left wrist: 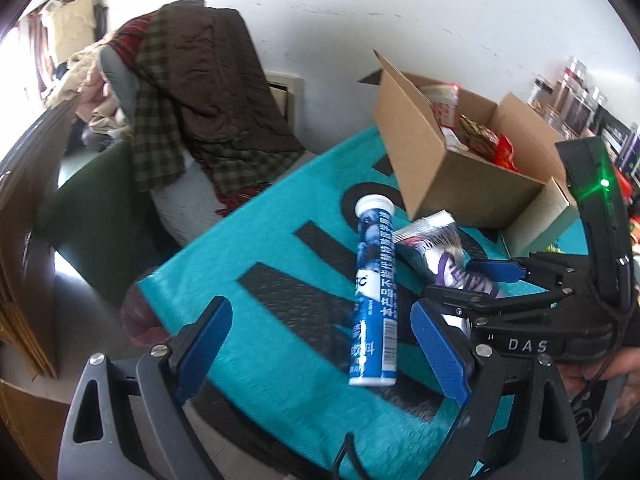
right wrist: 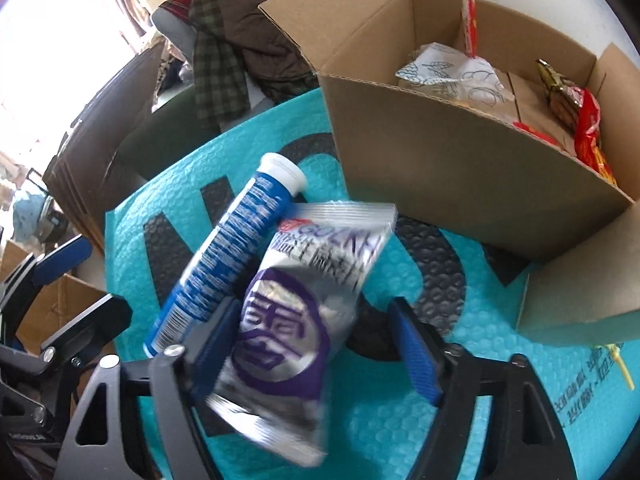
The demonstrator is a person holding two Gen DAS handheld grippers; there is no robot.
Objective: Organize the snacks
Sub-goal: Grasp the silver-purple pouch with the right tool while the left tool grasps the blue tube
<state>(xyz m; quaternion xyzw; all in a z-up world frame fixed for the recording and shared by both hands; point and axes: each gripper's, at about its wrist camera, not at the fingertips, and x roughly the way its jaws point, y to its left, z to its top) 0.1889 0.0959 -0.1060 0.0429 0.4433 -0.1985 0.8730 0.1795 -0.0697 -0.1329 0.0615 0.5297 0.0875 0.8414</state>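
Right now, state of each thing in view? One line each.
Box: flaps open, snacks inside, upright on the mat.
Tube: capped, lying flat on the mat, between the left gripper's fingers.
Pouch: sealed, blurred, between the right gripper's fingers; contact with the far pad unclear.
Left gripper: open, around the tube, not touching.
Right gripper: partly open, straddling the pouch.
Mat: spread flat.

Blue tube lies flat beside silver-purple packet, near open box.
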